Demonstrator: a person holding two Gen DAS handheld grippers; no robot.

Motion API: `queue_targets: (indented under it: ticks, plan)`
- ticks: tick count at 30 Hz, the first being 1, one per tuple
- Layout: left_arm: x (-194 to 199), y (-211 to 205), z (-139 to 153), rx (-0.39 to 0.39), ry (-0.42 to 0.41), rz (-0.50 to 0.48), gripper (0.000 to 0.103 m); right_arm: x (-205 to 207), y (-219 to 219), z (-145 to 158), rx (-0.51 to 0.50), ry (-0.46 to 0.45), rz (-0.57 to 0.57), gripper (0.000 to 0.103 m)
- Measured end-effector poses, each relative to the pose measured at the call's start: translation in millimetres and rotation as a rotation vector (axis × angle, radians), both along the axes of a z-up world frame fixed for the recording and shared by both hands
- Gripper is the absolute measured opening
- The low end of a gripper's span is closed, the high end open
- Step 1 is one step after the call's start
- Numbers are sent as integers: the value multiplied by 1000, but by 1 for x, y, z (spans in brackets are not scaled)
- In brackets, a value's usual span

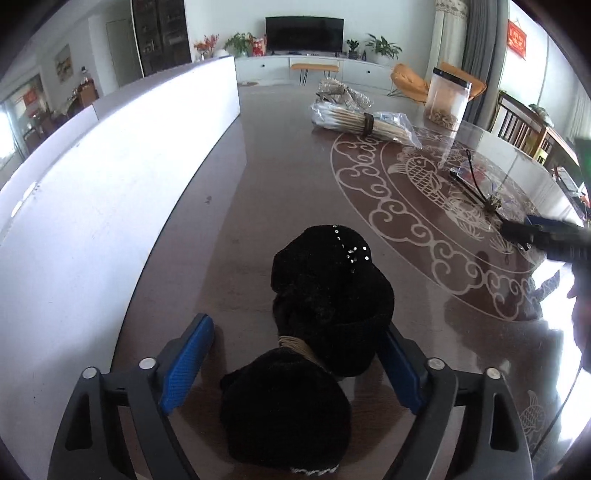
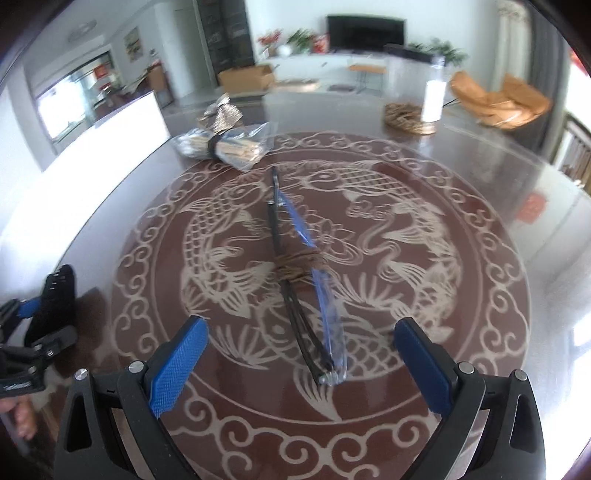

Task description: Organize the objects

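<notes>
My left gripper (image 1: pixel 295 365) is down over the black knit hat (image 1: pixel 317 325), a soft bundle cinched at its waist with tan twine (image 1: pixel 297 345). The fingers stand at a middling gap around it: the right pad (image 1: pixel 400 369) is against the fabric, the left pad (image 1: pixel 186 365) is clear of it with bare table showing between, so nothing is gripped yet. To do this well, I'd centre on the twine waist, where the bundle is narrowest and firmest, and squeeze there rather than on the fluffy crown, which would just squash and slip.

My right gripper (image 2: pixel 299 365) hovers wide and empty over the tied pair of glasses (image 2: pixel 306 280), black arms and clear blue lenses bound with brown cord, lying between my fingers but untouched.

Underneath is a glossy brown round table (image 2: pixel 461 387) with a pale inlay of fish and scrollwork; it's slick, so things may skate. Farther off lie a bagged bundle of sticks (image 1: pixel 364 123) with a dark band, a lidded clear jar (image 1: pixel 447 98), and a coil of twine (image 2: pixel 406 118). A white box (image 1: pixel 122 155) runs along the table's left side. Beyond is a living room: a television (image 1: pixel 304 33), houseplants, orange chairs.
</notes>
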State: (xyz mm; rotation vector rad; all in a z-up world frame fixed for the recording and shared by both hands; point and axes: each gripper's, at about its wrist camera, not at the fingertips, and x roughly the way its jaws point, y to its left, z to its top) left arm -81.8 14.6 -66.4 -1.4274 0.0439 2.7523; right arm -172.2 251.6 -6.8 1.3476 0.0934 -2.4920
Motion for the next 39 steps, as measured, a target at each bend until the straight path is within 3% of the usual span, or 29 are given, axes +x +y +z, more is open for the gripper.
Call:
queue_targets:
  ticks: [1,2,3,6,8,10,11,17,22,25,31,35,39]
  plan:
    - [0,0,1,-1,13,-6,60,-4,1,3,9,-4,7,101]
    - [0,2,3,-3,21,-13,51,-11,0,6,20,-16,21,99]
    - [2,3,5,-7,27,-18,34,-20,-1,9,30,-38,39,92]
    - [5,3,3,-2,37,-12,30,-38,-11,7,61,-108,108,69]
    - [8,0,4,10,36,-5,30,-42,-20,2,107,-130,146,61]
    - [10,-3,4,25,38,3,30,-40,-29,2,160,-105,183,36]
    - [11,-4,5,34,41,6,30,-38,-31,3,160,-100,192,29]
    - [26,-6,22,114,75,9,30,-23,-29,13,143,-75,165,28]
    - [45,-24,67,215,165,56,30,-13,-34,64,47,11,156,29]
    - [52,-57,102,250,233,122,30,-11,-59,98,-18,67,199,29]
    - [53,-154,145,198,288,339,30,-1,-155,152,-197,123,330,29]
    - [49,-210,139,140,222,484,30,5,-236,163,-295,96,423,29]
    - [37,-239,120,111,135,547,30,6,-316,150,-299,56,469,29]
